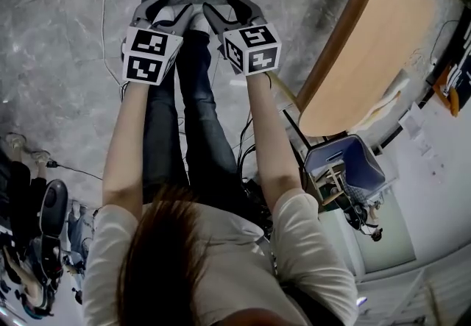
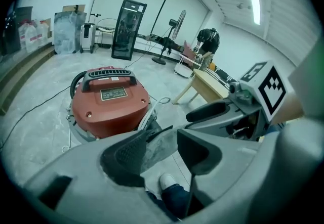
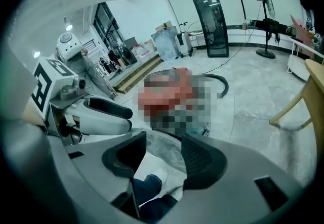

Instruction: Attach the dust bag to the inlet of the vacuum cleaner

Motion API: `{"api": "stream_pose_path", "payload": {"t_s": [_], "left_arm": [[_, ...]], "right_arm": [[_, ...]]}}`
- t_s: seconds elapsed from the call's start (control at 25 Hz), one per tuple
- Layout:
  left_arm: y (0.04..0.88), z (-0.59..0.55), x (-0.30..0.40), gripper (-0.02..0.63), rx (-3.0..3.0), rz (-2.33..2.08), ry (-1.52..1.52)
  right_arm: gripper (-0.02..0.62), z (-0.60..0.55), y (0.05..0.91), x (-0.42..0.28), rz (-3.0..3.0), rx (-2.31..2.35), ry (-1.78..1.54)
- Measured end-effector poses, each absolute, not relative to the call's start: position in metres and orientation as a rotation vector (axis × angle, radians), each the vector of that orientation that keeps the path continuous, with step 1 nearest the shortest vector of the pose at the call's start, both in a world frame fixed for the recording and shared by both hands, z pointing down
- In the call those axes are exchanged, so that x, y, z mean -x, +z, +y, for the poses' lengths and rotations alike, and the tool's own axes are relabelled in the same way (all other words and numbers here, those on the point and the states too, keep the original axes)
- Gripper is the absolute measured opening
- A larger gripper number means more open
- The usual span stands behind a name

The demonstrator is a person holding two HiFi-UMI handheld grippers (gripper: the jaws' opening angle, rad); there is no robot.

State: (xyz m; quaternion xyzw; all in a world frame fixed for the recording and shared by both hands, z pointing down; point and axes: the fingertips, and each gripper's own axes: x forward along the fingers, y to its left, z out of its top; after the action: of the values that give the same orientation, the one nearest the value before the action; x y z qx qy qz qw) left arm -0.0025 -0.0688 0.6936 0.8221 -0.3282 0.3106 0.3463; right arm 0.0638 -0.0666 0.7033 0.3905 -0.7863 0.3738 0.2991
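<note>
grey plastic left gripper (image 2: 161, 143) and right gripper (image 3: 163, 149) face a red domed, black-handled vacuum cleaner (image 2: 109, 106); both jaws spread wide, empty.

No writing can be read anywhere in these views. The red vacuum cleaner (image 2: 101, 117) has a small dark label plate (image 2: 113, 94) on its top, just below the handle, but the print on it is too small to make out. The left marker cube (image 1: 151, 56) and the right marker cube (image 1: 252, 47) show only black-and-white square patterns, not letters or numbers.
</note>
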Motion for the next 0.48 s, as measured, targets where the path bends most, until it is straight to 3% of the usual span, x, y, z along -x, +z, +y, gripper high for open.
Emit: {"api": "stream_pose_path", "payload": {"t_s": [0.24, 0.48], "left_arm": [[0.670, -0.078, 0.004, 0.182, -2.150, -0.902, 0.766], [0.643, -0.088, 0.007, 0.089, -2.159, -0.989, 0.712]], "right_arm": [[0.168, -0.072, 0.681, -0.053, -2.127, -1.073, 1.025], [0.056, -0.080, 0.656, -0.053, -2.143, -1.119, 0.965]]}}
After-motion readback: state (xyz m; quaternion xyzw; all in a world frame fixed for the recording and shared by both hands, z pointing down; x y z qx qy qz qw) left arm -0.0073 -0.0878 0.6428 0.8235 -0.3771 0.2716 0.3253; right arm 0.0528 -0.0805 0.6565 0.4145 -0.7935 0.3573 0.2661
